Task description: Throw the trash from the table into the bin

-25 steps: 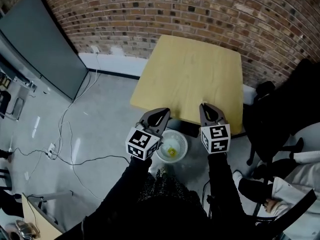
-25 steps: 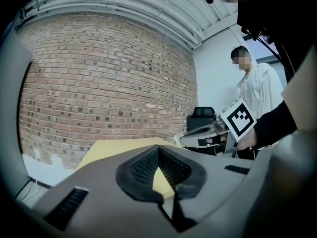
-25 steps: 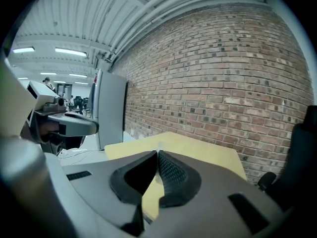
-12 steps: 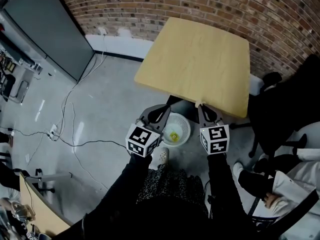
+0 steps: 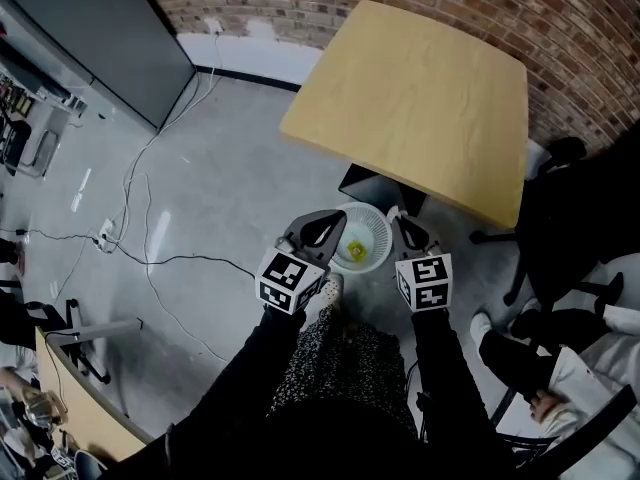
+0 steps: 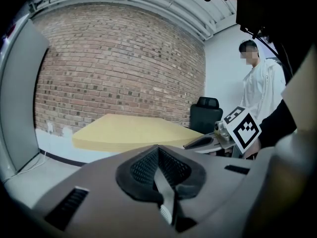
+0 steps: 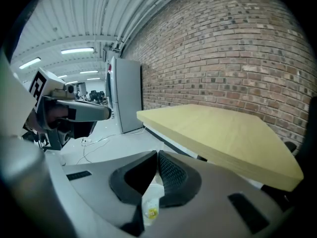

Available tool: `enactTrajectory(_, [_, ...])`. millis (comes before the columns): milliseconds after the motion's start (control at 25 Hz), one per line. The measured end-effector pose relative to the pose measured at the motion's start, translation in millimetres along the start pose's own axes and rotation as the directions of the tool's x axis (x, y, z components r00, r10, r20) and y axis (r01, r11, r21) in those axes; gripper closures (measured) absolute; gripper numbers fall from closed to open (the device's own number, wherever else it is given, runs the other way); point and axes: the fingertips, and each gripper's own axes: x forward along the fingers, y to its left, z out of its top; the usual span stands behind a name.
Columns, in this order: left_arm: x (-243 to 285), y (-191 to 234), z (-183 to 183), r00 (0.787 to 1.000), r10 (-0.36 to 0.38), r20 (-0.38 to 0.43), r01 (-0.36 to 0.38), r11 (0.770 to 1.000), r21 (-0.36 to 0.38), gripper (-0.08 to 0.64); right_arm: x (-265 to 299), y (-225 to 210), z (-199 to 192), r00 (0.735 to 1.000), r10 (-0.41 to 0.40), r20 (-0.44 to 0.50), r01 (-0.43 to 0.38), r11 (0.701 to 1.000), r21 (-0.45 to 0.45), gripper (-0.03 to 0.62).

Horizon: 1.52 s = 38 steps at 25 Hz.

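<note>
Scene: A person stands over a white mesh bin point(image 5: 376, 230) set on the floor by the near corner of a wooden table point(image 5: 420, 98), with a brick wall behind.
Trash: A small yellow piece point(image 5: 354, 248) lies in the bottom of the bin. The table top shows bare in every view.
Left side: The left tongs point(image 5: 328, 224) hang just beside the bin's left rim, jaws together with nothing clamped.
Right side: The right tongs point(image 5: 405, 226) hang at the bin's right rim, jaws together at the tips. A white patch with a yellow spot shows through the slit behind them. It is most likely the bin below rather than something held, though that cannot be settled.
Step in hand: With the table bare and the bin loaded, the drop looks done and the task at or near its end.
Next move: Probably only a check of the table for leftovers. If a scrap does cling in the right tongs, they would need to part squarely over the bin's mouth.
</note>
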Motion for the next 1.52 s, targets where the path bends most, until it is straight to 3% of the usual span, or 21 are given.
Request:
enactTrajectory(400, [17,32,-60,0.997,-0.015,-0.07,0.014,1.0,-0.025,0.56,41,1,-53,0.998,0.009,-0.067,-0.006,0.999,0.039,0.575])
enactTrajectory(880, [33,41,-142,0.985,-0.067,-0.161,0.057,0.996,-0.067,0.56,89,19,-140,0.986,0.017,-0.165,0.004,0.993,0.121,0.575])
enactTrajectory(1520, [77,65,-204,0.97,-0.111,-0.217,0.099,0.993,-0.065,0.56,155,27,-221,0.966,0.053,-0.254,-0.013,0.988,0.157,0.574])
